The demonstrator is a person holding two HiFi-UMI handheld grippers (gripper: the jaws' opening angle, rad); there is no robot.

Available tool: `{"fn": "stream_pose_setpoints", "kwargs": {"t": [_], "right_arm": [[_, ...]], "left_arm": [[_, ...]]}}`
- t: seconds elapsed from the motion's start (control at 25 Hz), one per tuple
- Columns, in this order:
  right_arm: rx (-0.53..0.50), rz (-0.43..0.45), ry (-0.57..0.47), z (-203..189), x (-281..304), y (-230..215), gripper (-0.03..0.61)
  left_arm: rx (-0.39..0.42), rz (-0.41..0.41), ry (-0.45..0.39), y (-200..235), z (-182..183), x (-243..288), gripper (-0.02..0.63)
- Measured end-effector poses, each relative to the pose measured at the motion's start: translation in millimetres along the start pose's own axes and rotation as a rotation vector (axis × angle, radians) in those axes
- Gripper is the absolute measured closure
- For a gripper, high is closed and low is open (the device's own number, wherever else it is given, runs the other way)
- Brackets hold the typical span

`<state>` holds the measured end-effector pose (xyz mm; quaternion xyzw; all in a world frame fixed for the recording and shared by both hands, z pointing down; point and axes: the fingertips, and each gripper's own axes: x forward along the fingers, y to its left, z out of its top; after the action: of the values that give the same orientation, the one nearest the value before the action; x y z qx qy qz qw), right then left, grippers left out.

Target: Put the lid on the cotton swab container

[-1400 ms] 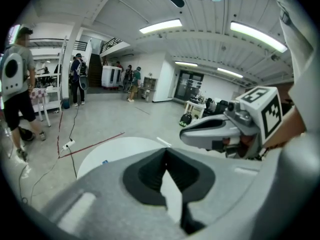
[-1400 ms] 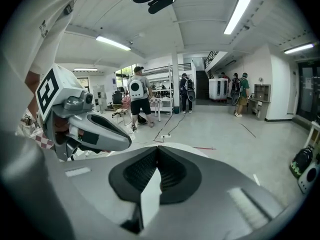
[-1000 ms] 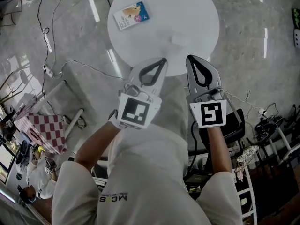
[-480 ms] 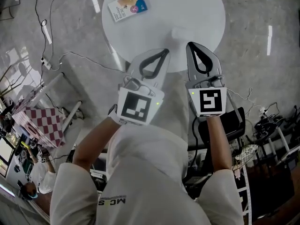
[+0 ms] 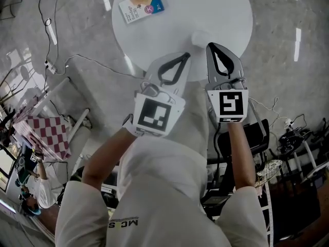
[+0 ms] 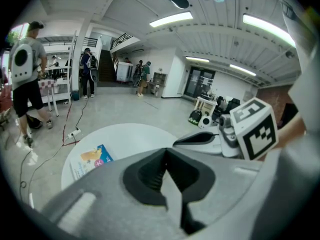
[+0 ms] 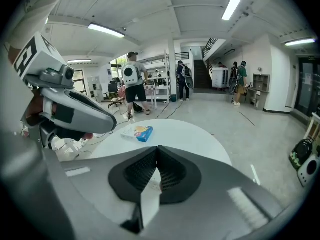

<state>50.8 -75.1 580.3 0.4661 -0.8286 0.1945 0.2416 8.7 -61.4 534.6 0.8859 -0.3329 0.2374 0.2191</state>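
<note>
A round white table (image 5: 226,9) stands ahead of me. A small whitish object (image 5: 198,37), too faint to identify, sits near the table's front edge, just ahead of my right gripper (image 5: 214,46). My left gripper (image 5: 183,56) hovers over the table's front rim, a little left of it. Both grippers are shut with nothing between the jaws. In the left gripper view the left gripper (image 6: 166,151) points over the table (image 6: 135,136). The right gripper view shows the right gripper (image 7: 158,148) likewise shut and empty. No lid is recognisable.
A blue and white packet (image 5: 141,5) lies at the table's far left, also seen as a packet (image 6: 93,159) and a packet (image 7: 140,132). Cables (image 5: 77,68) trail on the floor. A checkered table (image 5: 49,138) is at left, a black chair (image 5: 257,133) at right. People (image 7: 132,86) stand beyond.
Both grippers have moved slightly forward toward the table and the view has shifted with my head. They stay shut and hold nothing.
</note>
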Motion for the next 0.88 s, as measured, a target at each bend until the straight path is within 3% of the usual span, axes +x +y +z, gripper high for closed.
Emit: {"fn": "stream_pose_setpoints", "kwargs": {"t": [0.88], "right_arm": [[0.011,0.007,0.059,-31,16,2,0.578]], "left_arm": [[-0.005,-0.011,0.053,0,-14,10,0.614]]}}
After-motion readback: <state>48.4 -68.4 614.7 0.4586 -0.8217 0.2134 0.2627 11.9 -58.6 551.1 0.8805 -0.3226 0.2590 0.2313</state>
